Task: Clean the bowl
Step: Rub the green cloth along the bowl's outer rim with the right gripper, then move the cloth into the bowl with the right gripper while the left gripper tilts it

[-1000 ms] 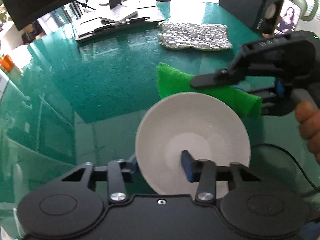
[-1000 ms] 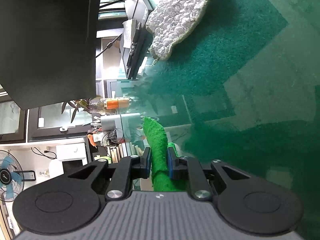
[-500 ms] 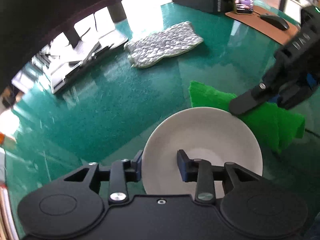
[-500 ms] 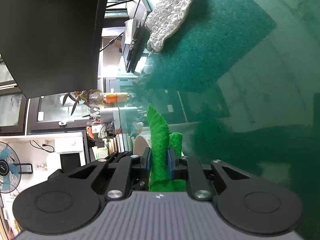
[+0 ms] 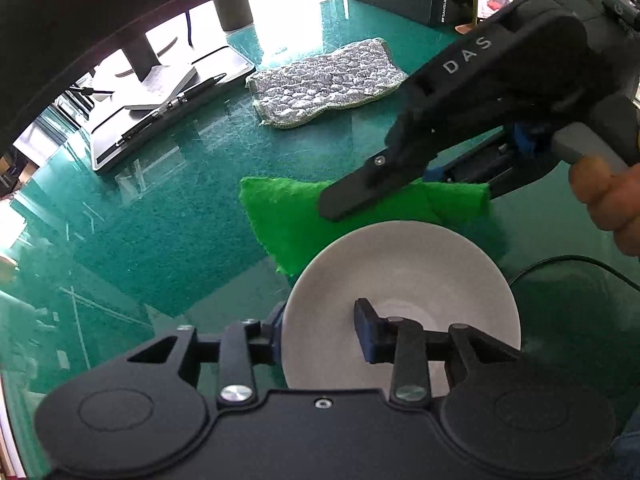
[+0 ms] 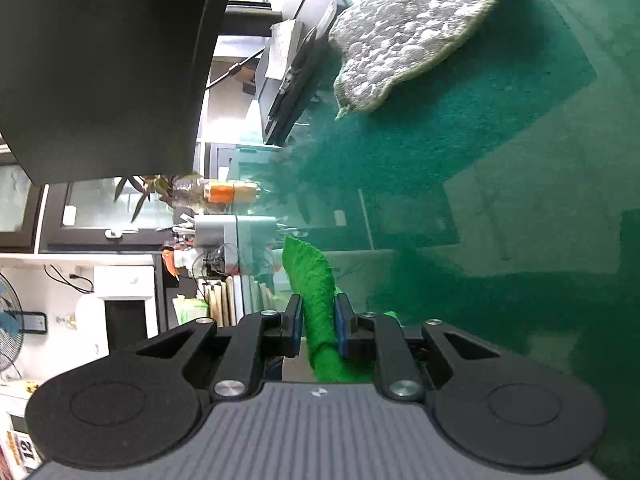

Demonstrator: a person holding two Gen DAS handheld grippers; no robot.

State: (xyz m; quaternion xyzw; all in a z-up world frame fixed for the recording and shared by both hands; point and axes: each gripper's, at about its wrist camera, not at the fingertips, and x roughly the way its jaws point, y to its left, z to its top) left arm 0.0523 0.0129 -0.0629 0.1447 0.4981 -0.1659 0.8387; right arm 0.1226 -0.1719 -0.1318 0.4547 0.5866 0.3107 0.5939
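- The green surface (image 5: 168,216) had open room to the left of the bowl (image 5: 404,276); the near edge was hidden under the tool bodies.
- A grey knitted cloth (image 5: 326,84) lay well apart behind the bowl, and a tablet with a pen (image 5: 168,104) lay farther left beside a monitor stand (image 5: 140,50).
- A black cable (image 5: 576,260) curved on the surface to the right of the bowl.
- The left tool (image 5: 320,330) was clamped on the near rim of the white bowl, one finger inside and one outside.
- The right tool (image 6: 316,320) was closed tight on a folded green cloth (image 6: 314,292).
- In the left wrist view the green cloth (image 5: 288,216) was just behind the far rim of the bowl, and the right tool (image 5: 384,188) stood over it; I cannot tell whether cloth and rim touched.
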